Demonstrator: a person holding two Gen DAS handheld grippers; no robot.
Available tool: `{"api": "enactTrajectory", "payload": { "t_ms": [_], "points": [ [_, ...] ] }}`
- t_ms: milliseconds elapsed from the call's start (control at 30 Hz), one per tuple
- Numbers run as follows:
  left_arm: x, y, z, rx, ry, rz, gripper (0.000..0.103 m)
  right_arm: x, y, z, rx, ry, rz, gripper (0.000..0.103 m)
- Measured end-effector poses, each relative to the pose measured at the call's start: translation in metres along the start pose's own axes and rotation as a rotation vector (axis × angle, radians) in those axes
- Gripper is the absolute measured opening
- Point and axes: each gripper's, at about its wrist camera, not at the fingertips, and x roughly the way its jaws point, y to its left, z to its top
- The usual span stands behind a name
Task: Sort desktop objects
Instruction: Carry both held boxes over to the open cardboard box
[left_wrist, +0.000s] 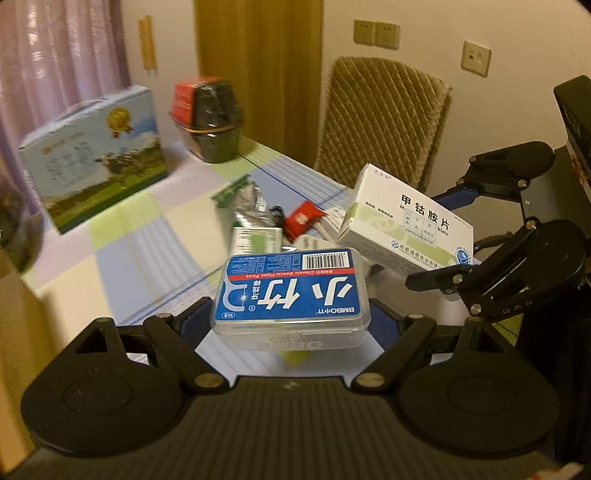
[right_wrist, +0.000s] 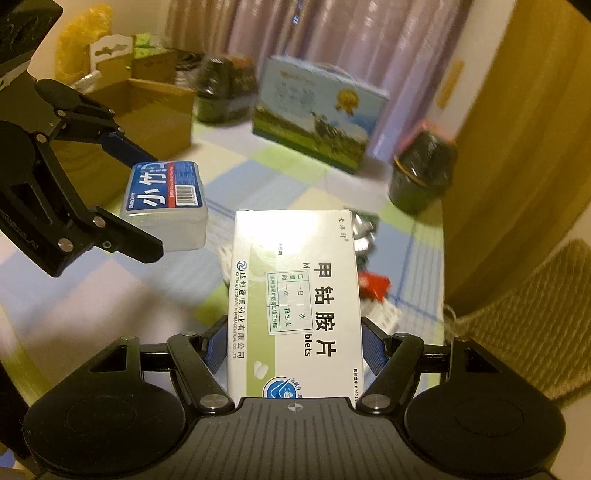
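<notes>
My left gripper (left_wrist: 291, 321) is shut on a clear plastic dental floss box with a blue label (left_wrist: 291, 291) and holds it above the table (left_wrist: 129, 229). The right wrist view shows that same floss box (right_wrist: 164, 199) in the left gripper (right_wrist: 129, 194) at the left. My right gripper (right_wrist: 293, 349) is shut on a white and green medicine box (right_wrist: 295, 295), also lifted off the table. In the left wrist view the medicine box (left_wrist: 406, 229) hangs in the right gripper (left_wrist: 443, 236) at the right. Both boxes hang close together.
Loose foil packs and a green packet (left_wrist: 251, 206) lie mid-table beside a red packet (left_wrist: 301, 221). A blue and green carton (left_wrist: 96, 155) and a black bin (left_wrist: 214, 125) stand at the back. A woven chair (left_wrist: 380, 118) sits behind the table, and a cardboard box (right_wrist: 147, 110) stands at the left.
</notes>
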Motion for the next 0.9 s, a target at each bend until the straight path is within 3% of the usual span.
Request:
{"api": "enactTrajectory", "payload": {
  "t_ms": [533,900],
  "points": [
    [-0.132,0.092,-0.049,-0.128,-0.071,0.258,0.085,0.001,0.122,0.122,-0.144,-0.146,0.148,0.068],
    [-0.188,0.163,-0.093,-0.207,-0.029,0.423,0.085,0.04,0.197,0.19,-0.135,-0.134,0.256,0.068]
  ]
}}
